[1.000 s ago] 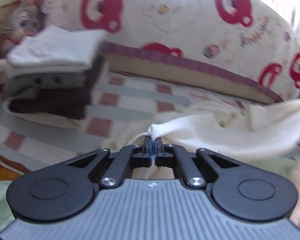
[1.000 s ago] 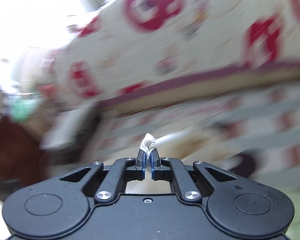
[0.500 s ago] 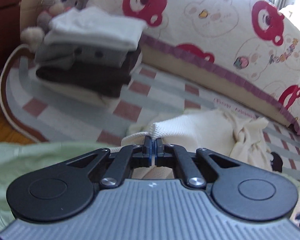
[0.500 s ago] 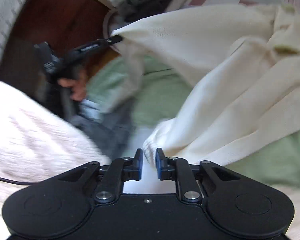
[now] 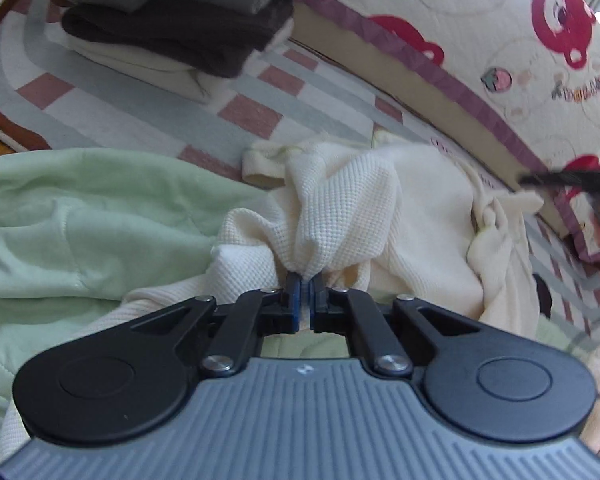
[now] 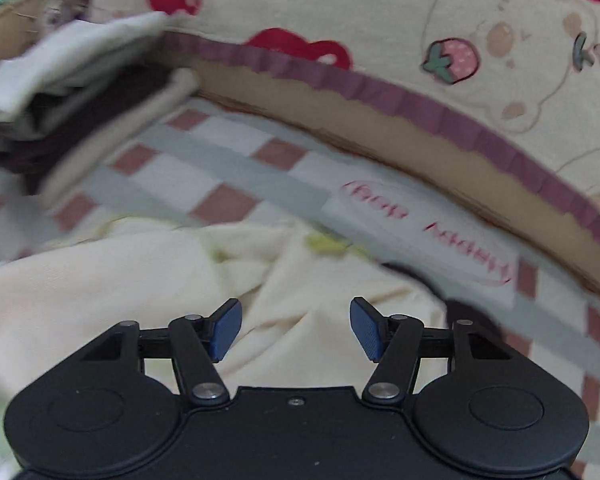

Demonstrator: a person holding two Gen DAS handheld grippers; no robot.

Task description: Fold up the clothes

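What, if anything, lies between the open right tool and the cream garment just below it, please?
Nothing visible does. The right tool hangs over the cream garment with its jaws opening and nothing between them; only bare cloth shows beneath. The left tool is shut on a bunched fold of the same garment.

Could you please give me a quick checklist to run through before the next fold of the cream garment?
1. Left tool shut on the cream garment: ok.
2. Right tool free of cloth, its jaws opening with nothing between them: ok.
3. Garment lying flat: not ok, bunched and creased.
4. Next corner for the right tool visible: cannot tell, view blurred.
5. Folded stack clear of the garment: ok.
6. Green blanket clear of the garment: not ok, garment overlaps it.
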